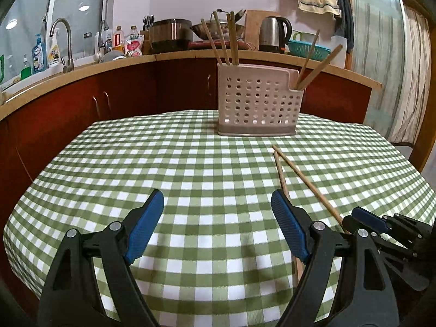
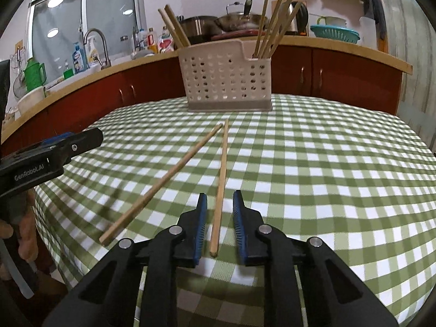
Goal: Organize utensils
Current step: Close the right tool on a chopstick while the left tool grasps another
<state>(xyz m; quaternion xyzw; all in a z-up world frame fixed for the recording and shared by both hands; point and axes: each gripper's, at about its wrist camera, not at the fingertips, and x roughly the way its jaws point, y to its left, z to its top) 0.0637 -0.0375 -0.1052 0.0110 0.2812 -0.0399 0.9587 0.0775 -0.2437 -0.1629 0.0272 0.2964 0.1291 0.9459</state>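
- Where the green checked tablecloth (image 2: 313,163) covers the table: two loose chopsticks lying flat, far tips nearly touching, near ends splayed apart.
- Right-hand chopstick (image 2: 221,185): near end lying between the blue pads of the right gripper (image 2: 219,219); fingers spread to either side, no contact visible.
- Left-hand chopstick (image 2: 160,184): angled toward the near-left table edge, free of both grippers.
- Left gripper (image 1: 217,223): fingers spread wide over bare cloth, nothing between them. Same tool seen side-on from the right wrist view at the left margin, body lettered "GenRobot.AI" in white.
- Perforated white utensil holder (image 1: 256,103): upright at the far side of the table, grey base; one bundle of chopsticks in the tall left compartment, another in the lower right compartment, all leaning.
- Kitchen counter (image 1: 174,55) behind: bottles with printed labels, too small and blurred to read; steel kettle (image 1: 273,34), pots, teal colander.
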